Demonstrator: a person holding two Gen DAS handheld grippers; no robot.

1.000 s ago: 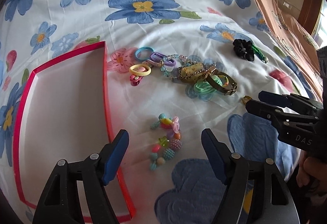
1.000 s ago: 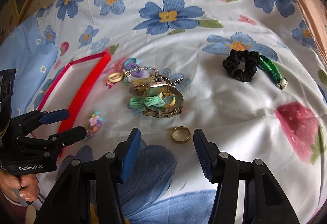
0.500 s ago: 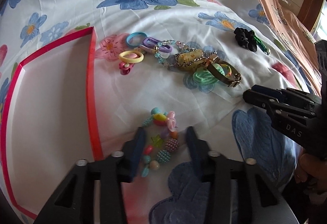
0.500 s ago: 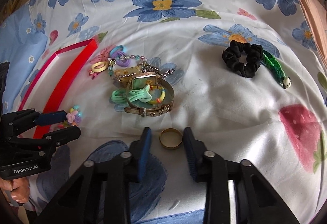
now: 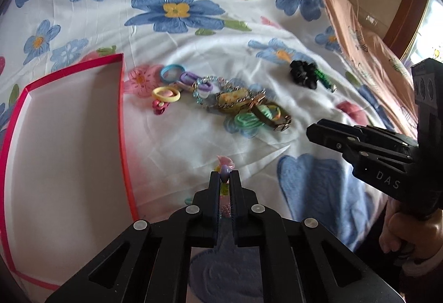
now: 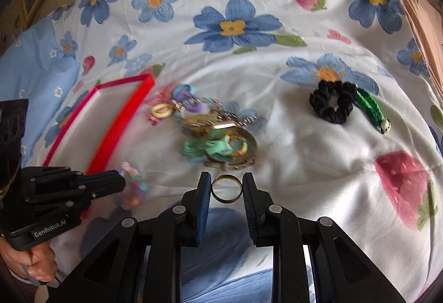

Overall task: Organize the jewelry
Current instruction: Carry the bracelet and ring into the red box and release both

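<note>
Both grippers clamping jewelry on the flowered bedsheet (image 5: 249, 137)

Left wrist: the left gripper (image 5: 224, 178) is pinching the bead bracelet (image 5: 224, 173) beside the red tray (image 5: 121, 120). Right wrist: the right gripper (image 6: 226, 189) is gripping the gold ring (image 6: 226, 189), just below the tangled jewelry pile (image 6: 221, 137).

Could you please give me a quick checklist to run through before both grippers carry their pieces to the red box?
1. Left gripper shut on the beaded bracelet: ok, a bead is pinched at the fingertips.
2. Bracelet fully clear of the bedsheet: cannot tell, most of it hangs hidden under the fingers.
3. Right gripper shut on the gold ring: ok, the ring sits edge to edge between both pads.
4. Ring lifted off the sheet: cannot tell.
5. Red box open and bare inside: ok.
6. Path to the box clear of the jewelry pile: ok, the pile lies farther back.
</note>
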